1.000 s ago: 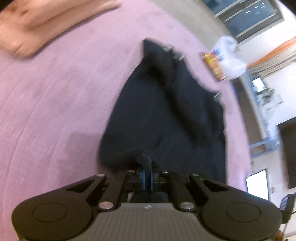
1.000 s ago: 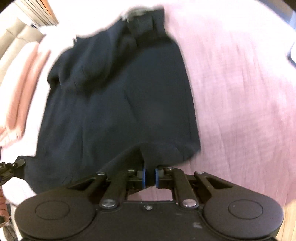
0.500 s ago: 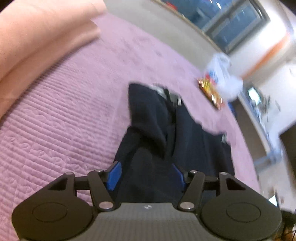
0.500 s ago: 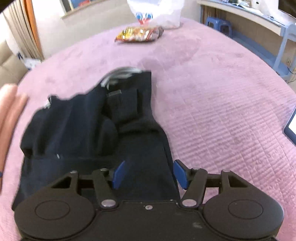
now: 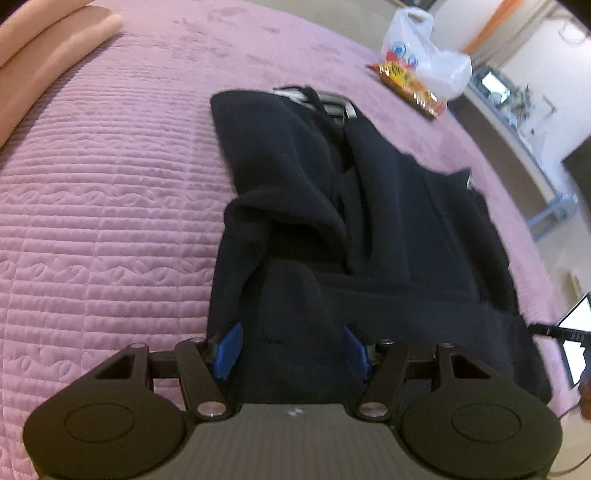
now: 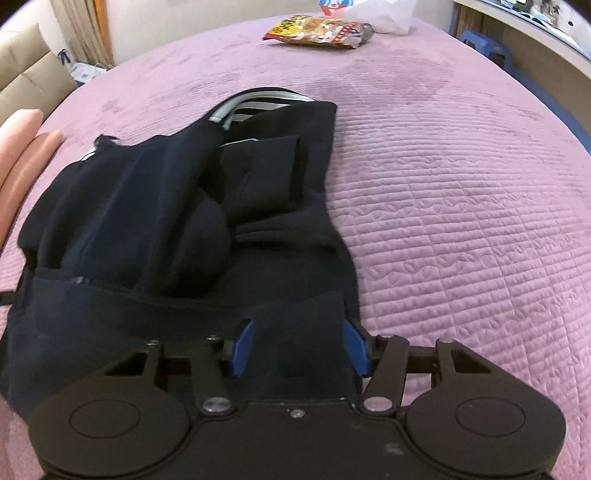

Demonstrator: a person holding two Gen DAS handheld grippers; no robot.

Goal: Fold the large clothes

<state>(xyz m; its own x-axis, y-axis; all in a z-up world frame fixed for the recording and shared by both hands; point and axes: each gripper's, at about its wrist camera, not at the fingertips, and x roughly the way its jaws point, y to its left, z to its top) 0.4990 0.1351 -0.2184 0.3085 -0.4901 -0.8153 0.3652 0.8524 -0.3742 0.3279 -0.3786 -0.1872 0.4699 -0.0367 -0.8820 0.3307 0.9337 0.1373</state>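
Observation:
A dark navy garment (image 5: 369, 229) lies folded on a pink quilted bed (image 5: 110, 206), with a striped lining showing at its far end (image 5: 332, 103). My left gripper (image 5: 291, 349) is open, its blue pads on either side of the garment's near left edge, holding nothing. In the right wrist view the same garment (image 6: 155, 229) lies on the bed (image 6: 461, 221). My right gripper (image 6: 299, 347) is open over the garment's near right corner, empty.
A snack packet (image 6: 317, 29) and a white plastic bag (image 5: 424, 55) lie at the far end of the bed. A peach pillow or blanket (image 5: 44, 48) lies at the left. A lit screen (image 5: 576, 343) is at the right edge.
Both grippers were shut on the garment's near edge a second ago. They have opened and let it go, and the garment now lies folded on the bed.

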